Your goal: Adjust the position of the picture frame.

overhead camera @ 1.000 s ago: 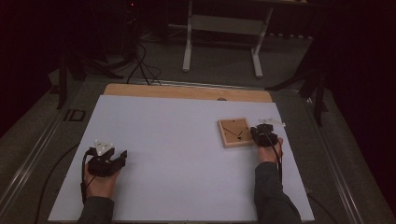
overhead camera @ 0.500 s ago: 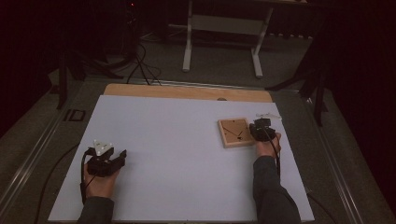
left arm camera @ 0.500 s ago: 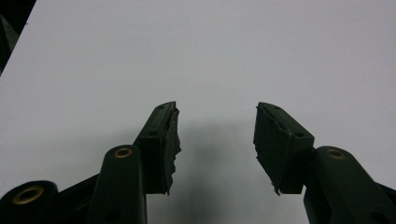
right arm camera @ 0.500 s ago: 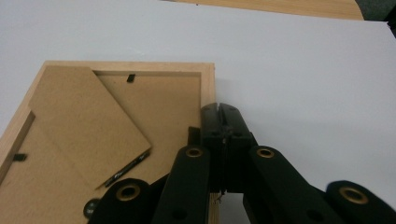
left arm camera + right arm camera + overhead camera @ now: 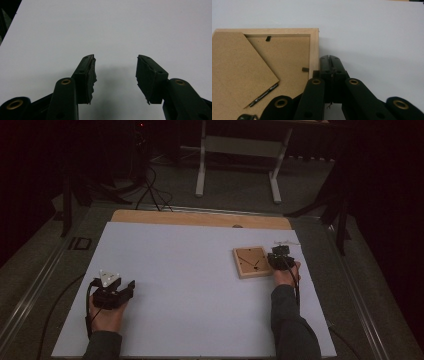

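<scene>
jaws pressed together and empty, my right gripper (image 5: 329,58) sits against the picture frame's (image 5: 253,262) edge to nudge it, while my left gripper (image 5: 115,75) rests open on the worktop (image 5: 190,270).

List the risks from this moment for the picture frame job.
The right gripper is shut, its tips beside the frame's wooden edge: a nudge could slide the face-down frame across the smooth white sheet. The small black tab sits close by; closed fingers could slip off it.
</scene>
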A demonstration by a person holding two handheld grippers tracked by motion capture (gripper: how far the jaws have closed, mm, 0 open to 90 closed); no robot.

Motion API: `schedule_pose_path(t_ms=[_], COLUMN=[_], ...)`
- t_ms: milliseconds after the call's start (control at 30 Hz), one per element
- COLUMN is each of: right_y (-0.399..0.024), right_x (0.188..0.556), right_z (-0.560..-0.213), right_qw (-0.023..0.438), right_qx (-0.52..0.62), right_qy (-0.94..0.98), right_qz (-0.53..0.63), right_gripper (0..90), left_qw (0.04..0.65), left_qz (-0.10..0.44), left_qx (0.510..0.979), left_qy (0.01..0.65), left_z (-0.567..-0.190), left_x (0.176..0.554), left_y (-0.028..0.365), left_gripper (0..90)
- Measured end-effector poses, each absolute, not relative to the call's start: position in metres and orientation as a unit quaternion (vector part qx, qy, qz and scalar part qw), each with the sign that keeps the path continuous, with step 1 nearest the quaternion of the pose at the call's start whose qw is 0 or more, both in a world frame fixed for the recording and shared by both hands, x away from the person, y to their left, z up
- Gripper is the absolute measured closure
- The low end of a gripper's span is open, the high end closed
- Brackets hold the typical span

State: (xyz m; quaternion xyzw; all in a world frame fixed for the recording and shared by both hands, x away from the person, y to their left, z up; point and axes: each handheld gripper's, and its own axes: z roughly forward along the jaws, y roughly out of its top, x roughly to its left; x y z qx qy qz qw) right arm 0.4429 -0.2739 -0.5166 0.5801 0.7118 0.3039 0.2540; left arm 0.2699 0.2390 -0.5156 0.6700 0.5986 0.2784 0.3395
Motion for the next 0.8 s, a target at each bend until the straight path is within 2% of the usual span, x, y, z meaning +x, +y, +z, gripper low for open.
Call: schedule_pose_path(t_ms=[800], right_y=[-0.229], right_x=[0.443], right_z=[-0.518], right_qw=[0.244], right_qx=[0.51], right_qy=[0.763], right_qz=[0.313], right_gripper=[89.8], left_qw=[0.34], left_qz=[0.281], left_qx=[0.672], left_qy=[0.595], left_z=[-0.515], left_x=[0.27], left_y=[0.238], left_gripper=[49.2])
